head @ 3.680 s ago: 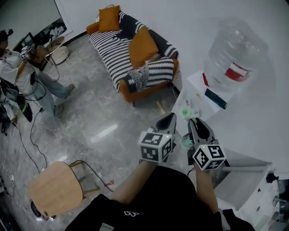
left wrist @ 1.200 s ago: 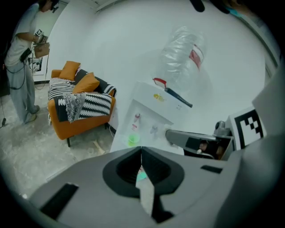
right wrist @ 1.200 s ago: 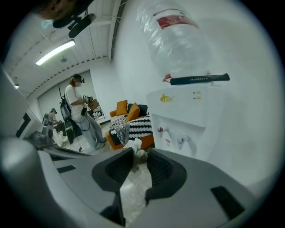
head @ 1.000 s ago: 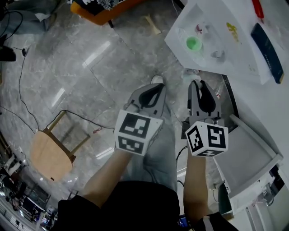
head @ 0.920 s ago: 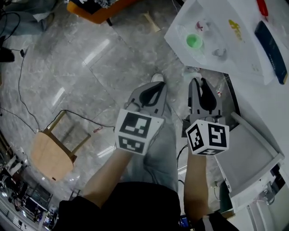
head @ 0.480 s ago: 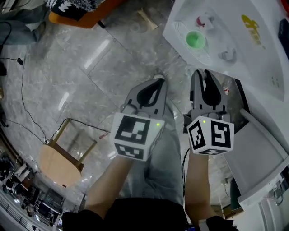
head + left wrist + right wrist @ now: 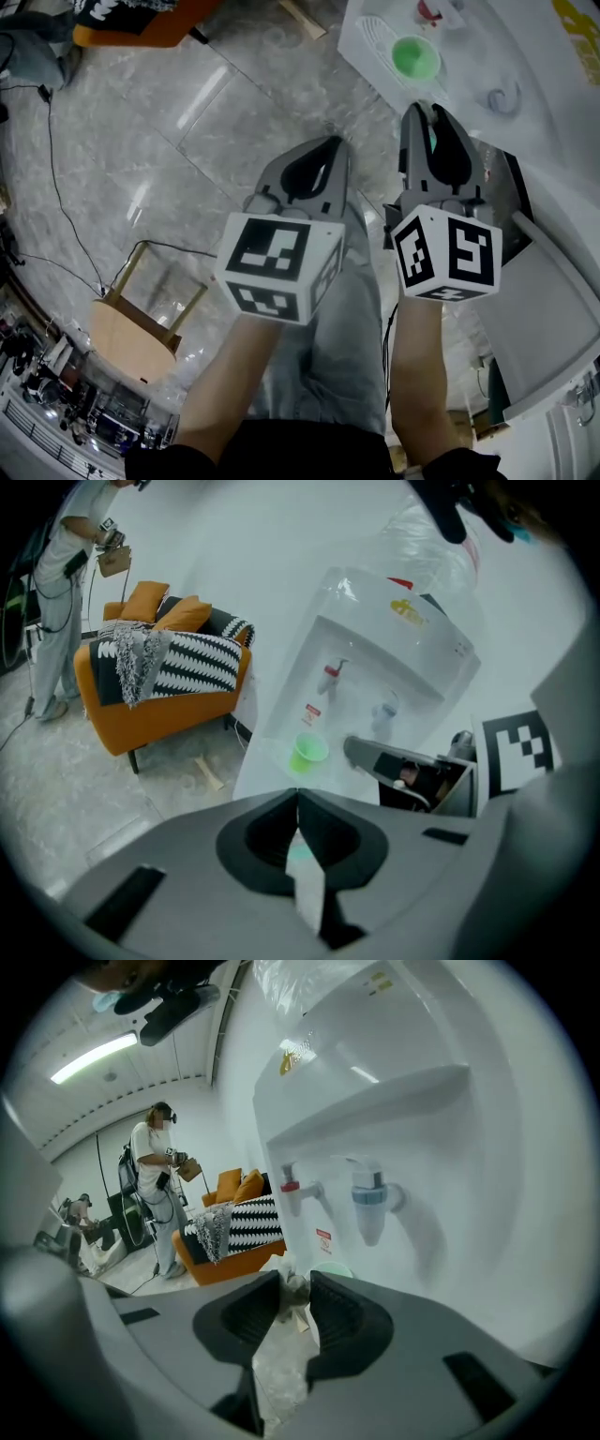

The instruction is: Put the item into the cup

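Observation:
A green cup stands on the drip tray of a white water dispenser. My right gripper is just short of the tray's edge and close to the cup. It is shut on a small pale crumpled item, shown in the right gripper view, where the cup's rim peeks out right behind the jaw tips. The red tap and blue tap hang above. My left gripper is beside it over the floor, shut and holding nothing. The left gripper view shows the cup ahead.
An orange sofa with a striped throw stands across the marble floor, with a person next to it. A wooden chair and a cable are at the left. A grey open tray juts out at the right.
Both grippers have come lower and moved toward the dispenser. The right jaw tips now sit near the tray edge by the cup. Neither grip has changed.

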{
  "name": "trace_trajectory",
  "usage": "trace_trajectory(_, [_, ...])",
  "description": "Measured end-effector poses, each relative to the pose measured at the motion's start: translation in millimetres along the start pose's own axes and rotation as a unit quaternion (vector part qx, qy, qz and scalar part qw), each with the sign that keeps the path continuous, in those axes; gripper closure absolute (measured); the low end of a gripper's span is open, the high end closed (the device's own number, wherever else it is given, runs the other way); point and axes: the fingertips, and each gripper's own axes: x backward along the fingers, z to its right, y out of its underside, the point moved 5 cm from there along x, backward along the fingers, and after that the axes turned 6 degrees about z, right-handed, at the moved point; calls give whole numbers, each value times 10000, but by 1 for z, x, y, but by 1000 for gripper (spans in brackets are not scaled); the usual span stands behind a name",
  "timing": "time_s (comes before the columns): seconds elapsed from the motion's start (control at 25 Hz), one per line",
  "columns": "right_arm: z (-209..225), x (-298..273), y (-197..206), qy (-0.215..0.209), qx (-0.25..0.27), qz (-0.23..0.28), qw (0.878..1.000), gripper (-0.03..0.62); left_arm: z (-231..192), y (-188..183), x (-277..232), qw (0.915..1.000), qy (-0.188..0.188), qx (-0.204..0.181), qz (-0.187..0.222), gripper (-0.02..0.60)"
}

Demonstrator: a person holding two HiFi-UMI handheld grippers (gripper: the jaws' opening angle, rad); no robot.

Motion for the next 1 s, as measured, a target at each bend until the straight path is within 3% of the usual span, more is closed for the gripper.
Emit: trace_trajectory(1.0, [26,-72,13,313,449,129,9984,488,-33,14,-15,9991,-209,62,-368,568])
